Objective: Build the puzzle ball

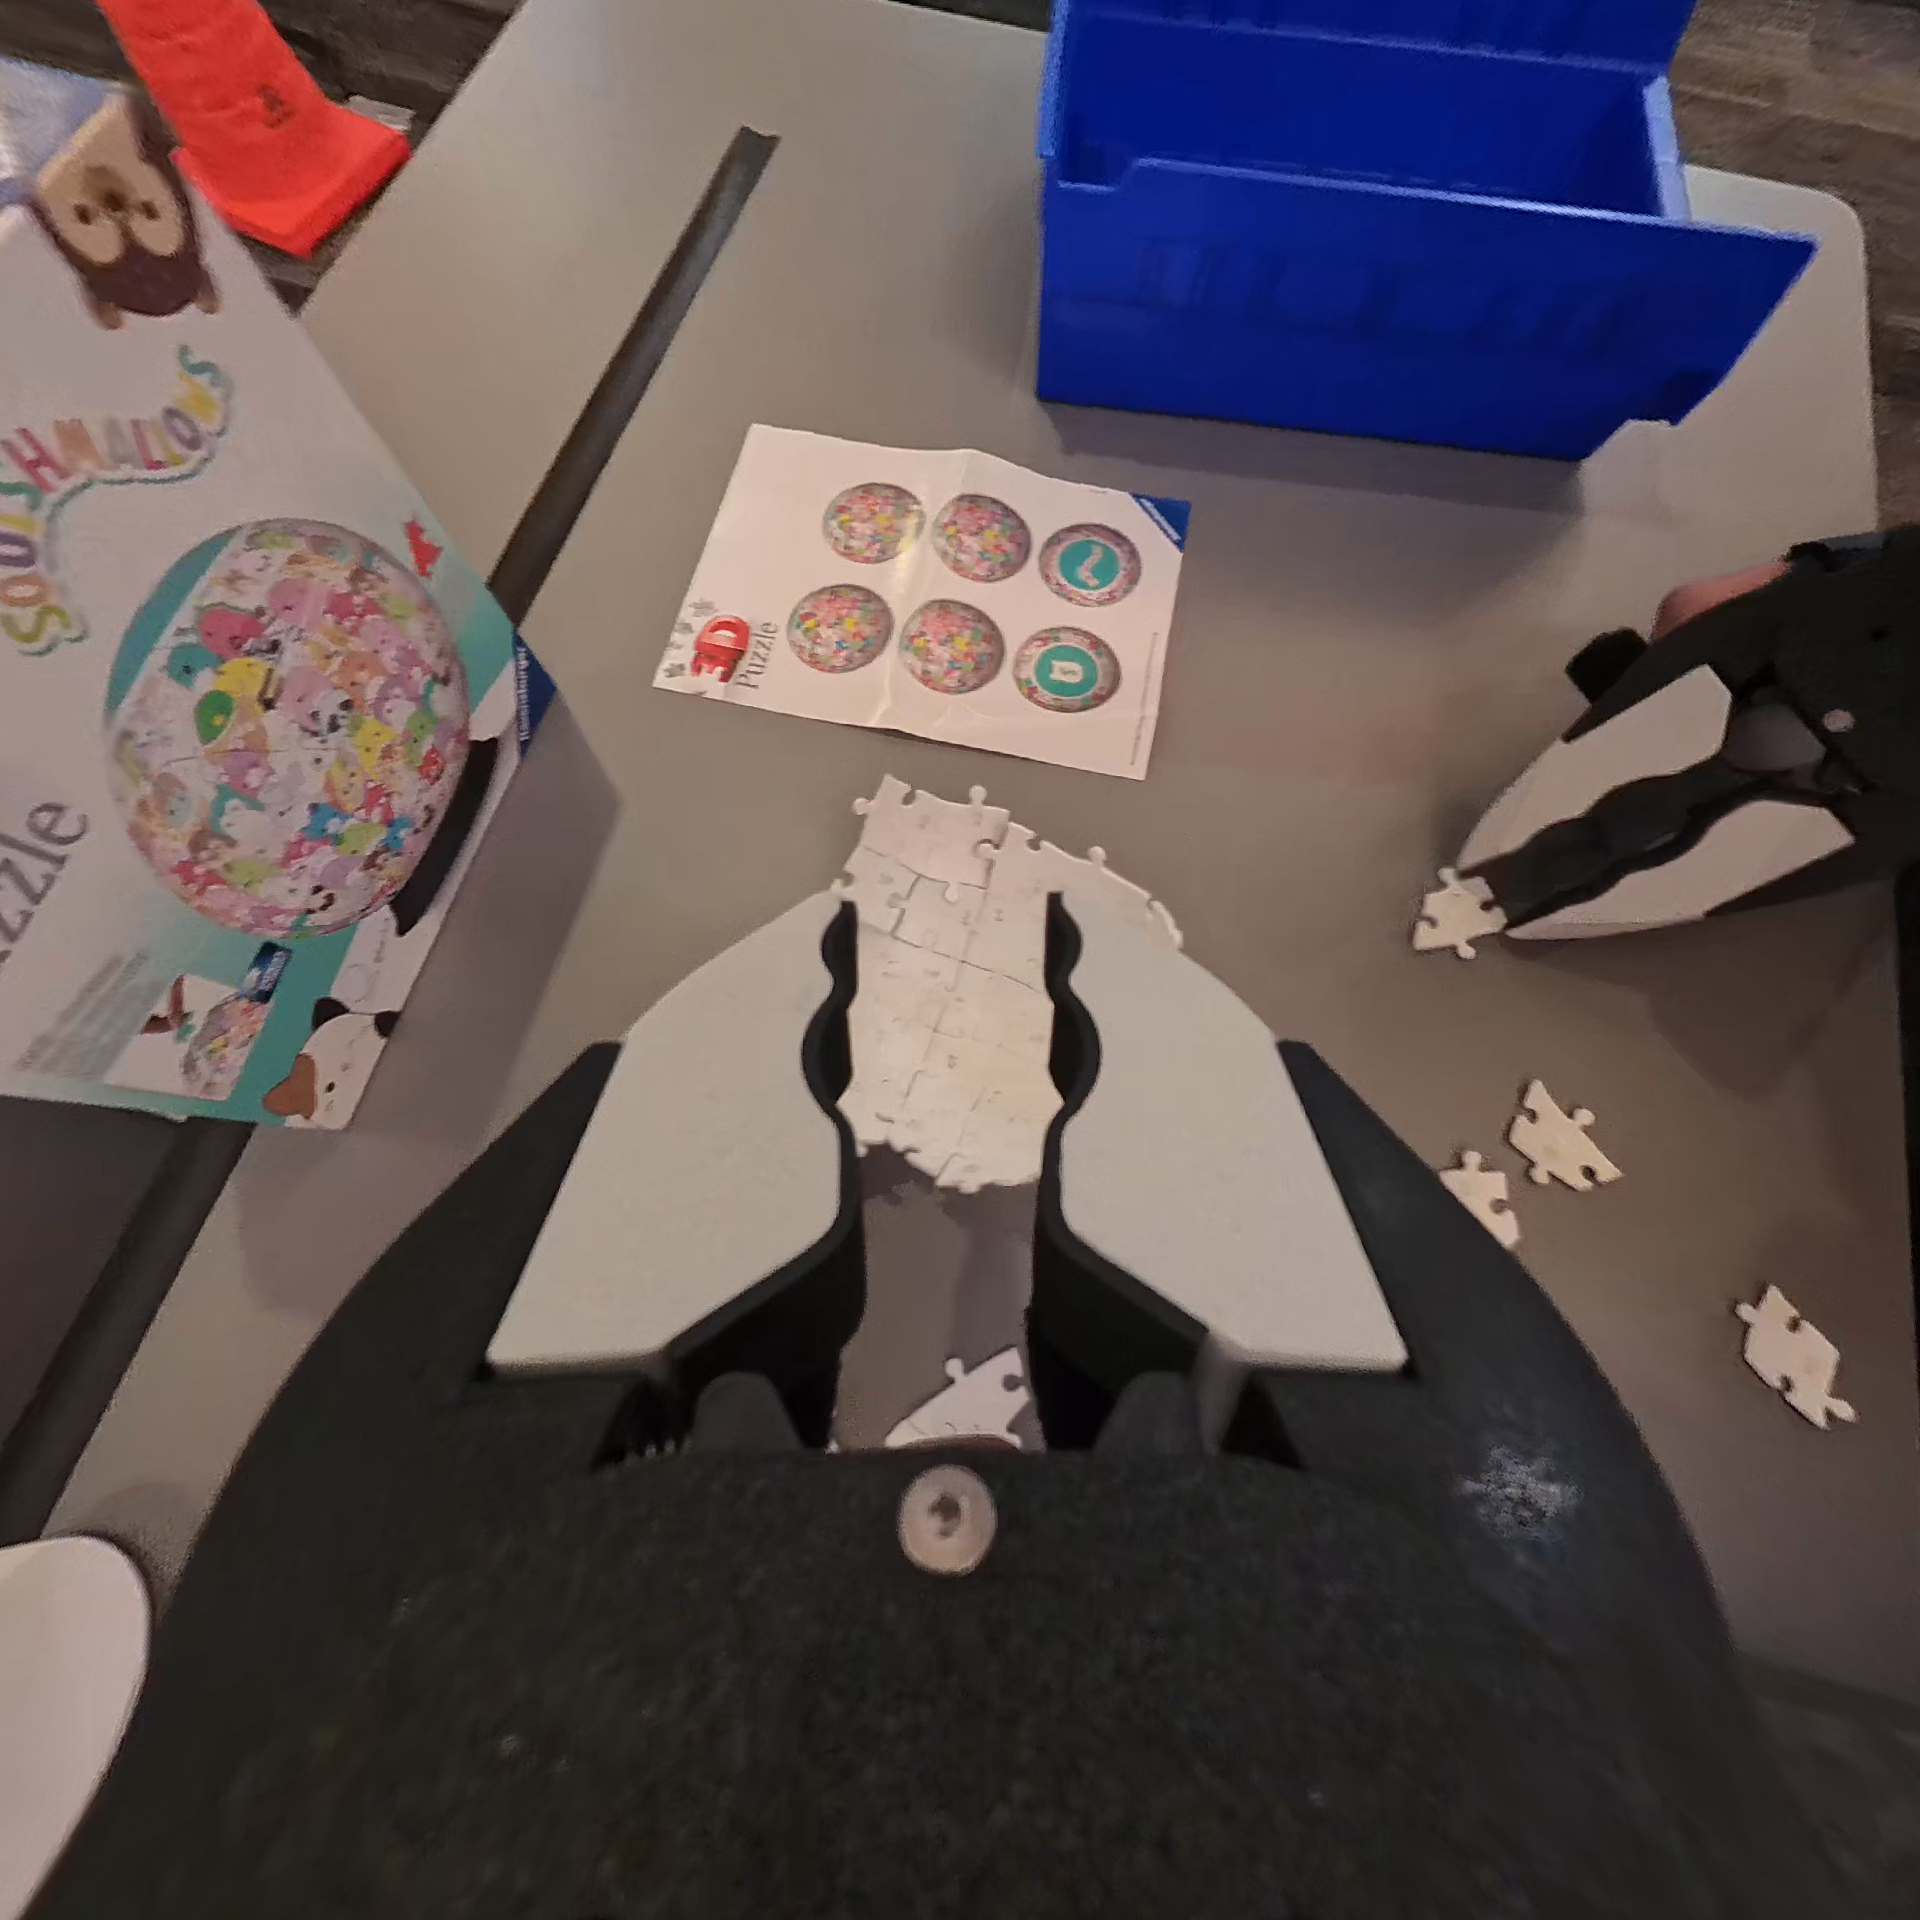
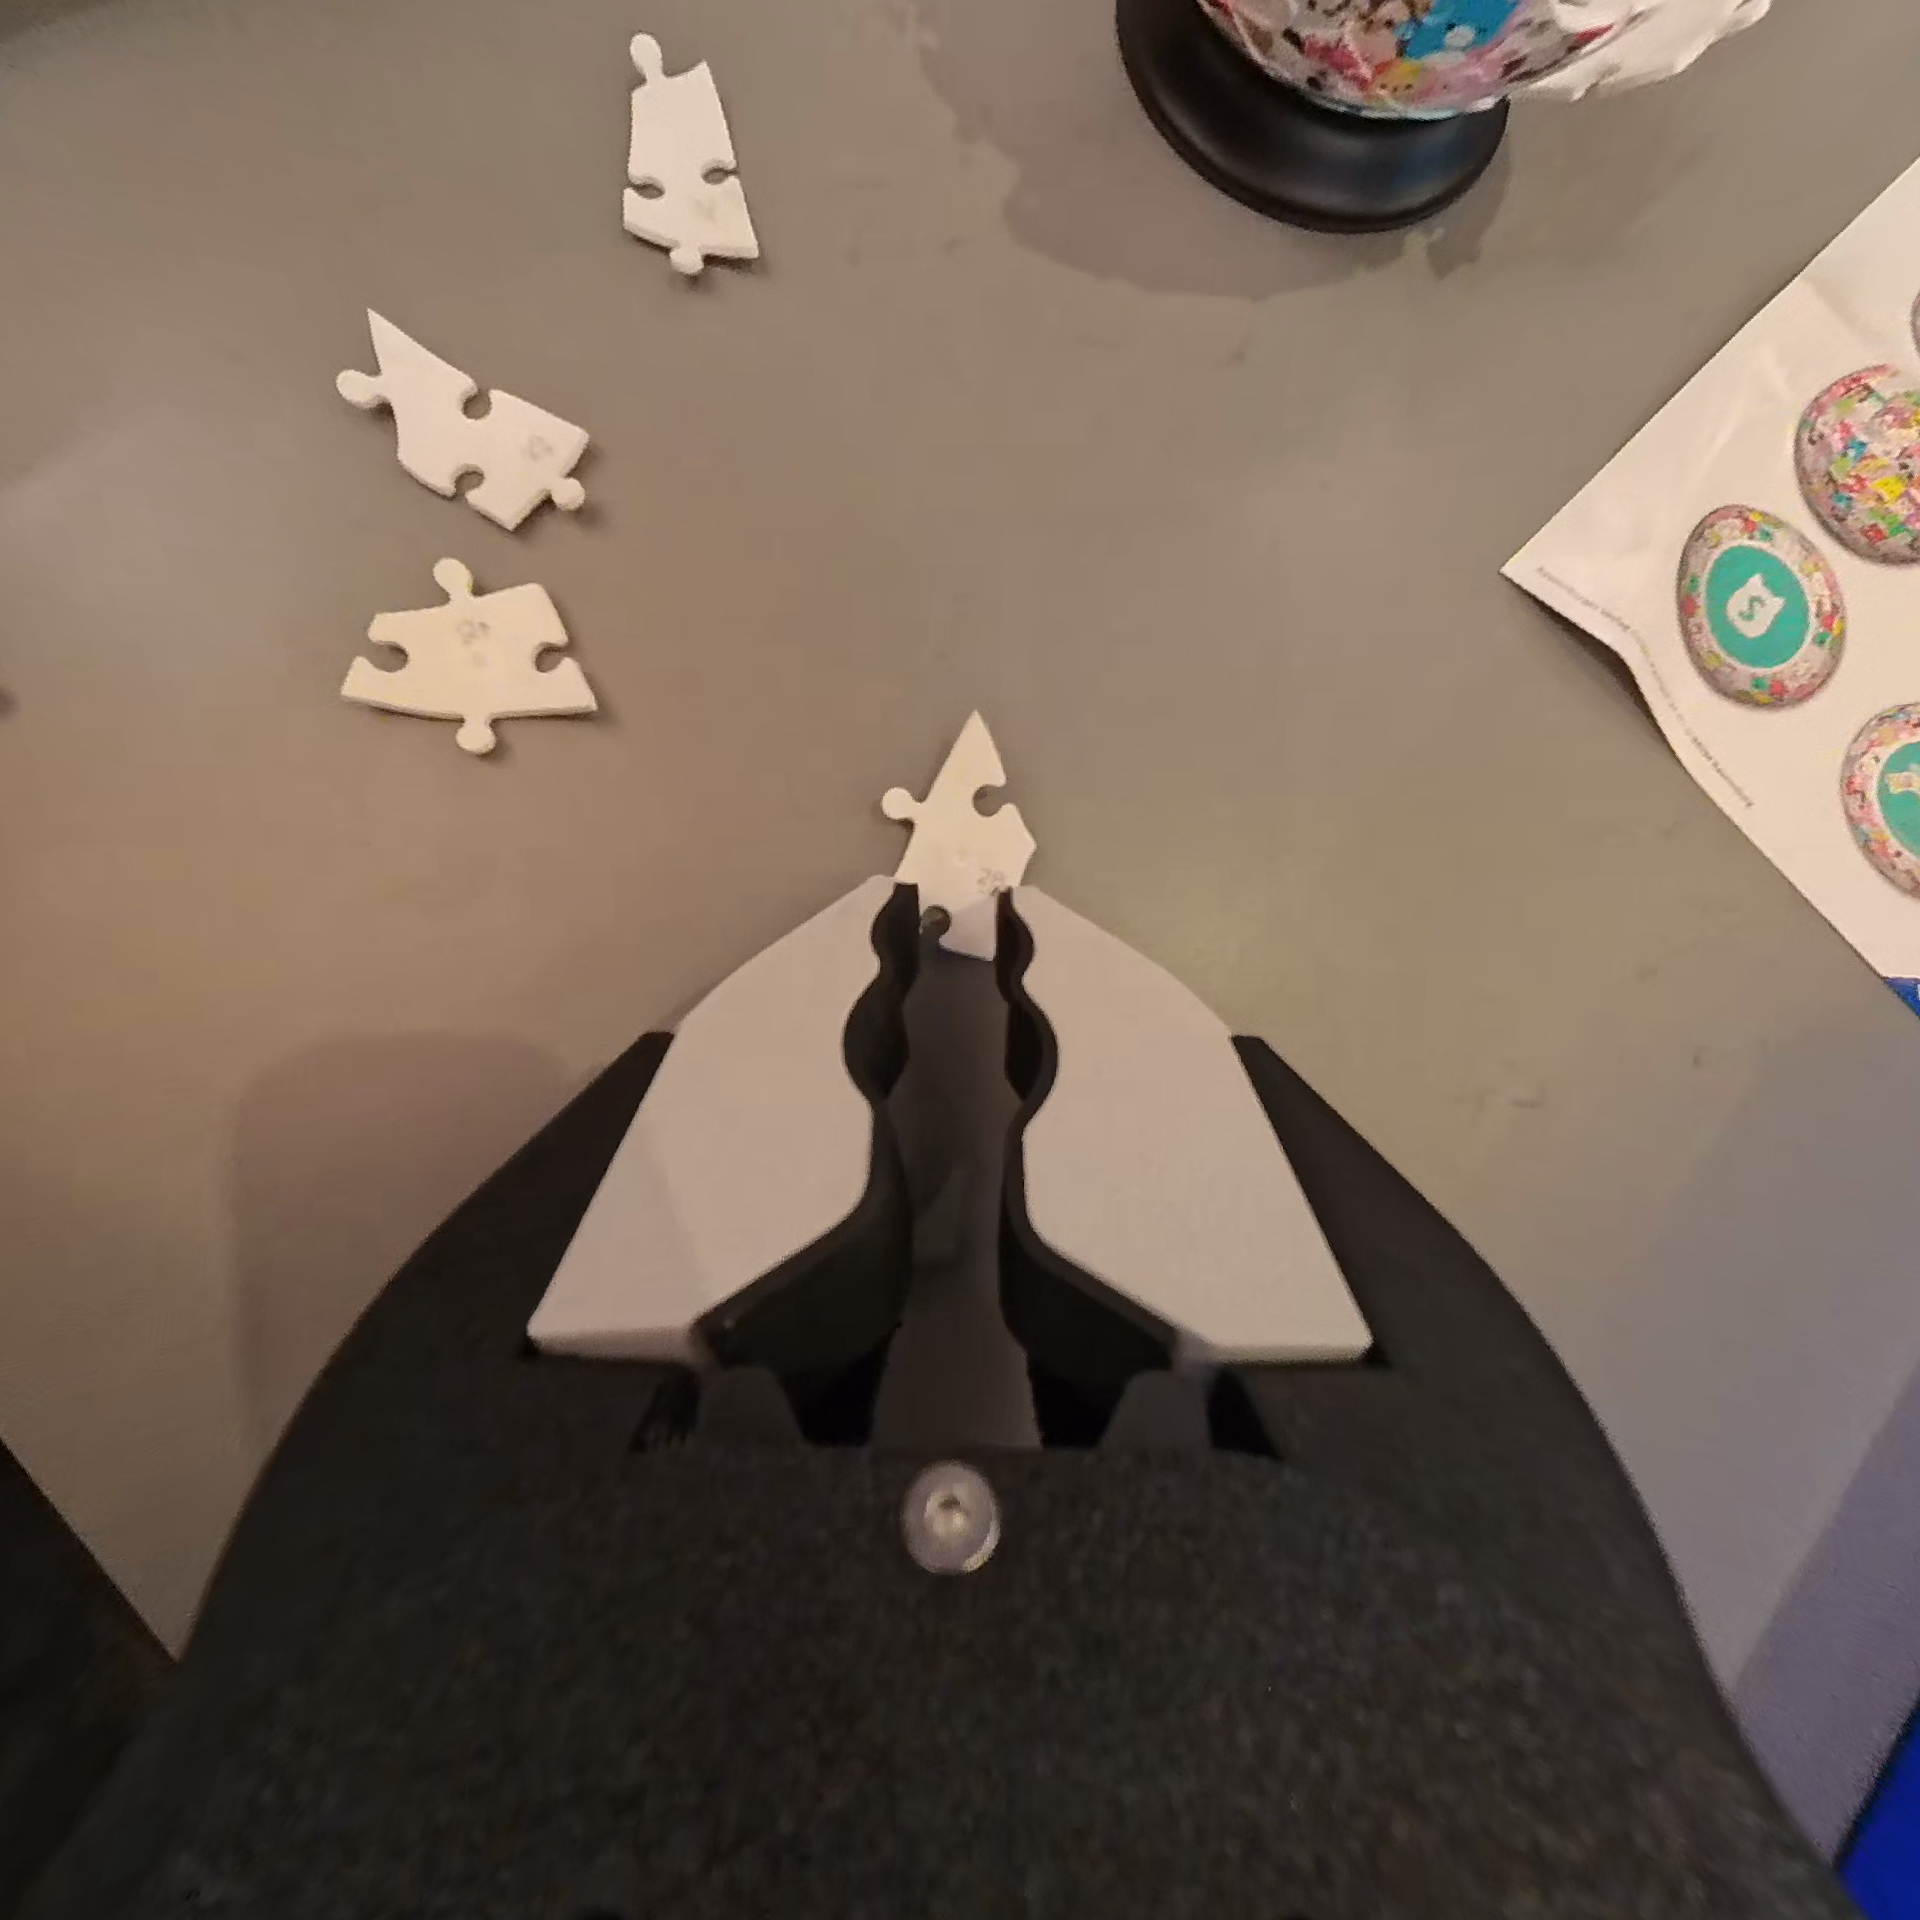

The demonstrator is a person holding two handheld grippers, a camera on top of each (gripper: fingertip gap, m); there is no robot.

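Left gripper [image 1: 951, 914] closed on curved section [image 1: 961, 997] of joined white pieces, fingers on either edge, section lifted above grey surface [image 1: 1299, 831]. Right gripper [image 2: 956, 896] pinches single white piece [image 2: 961, 821] at fingertips, piece low at surface; contact with surface unclear. Three loose pieces [image 2: 473, 649] lie white side up left of right gripper. Partly built ball [image 2: 1455, 52] sits on black stand [image 2: 1309, 166] ahead. Leaflet [image 1: 925, 597] flat beyond section; box [image 1: 208, 675] to left; blue bin [image 1: 1351, 260] at far edge.
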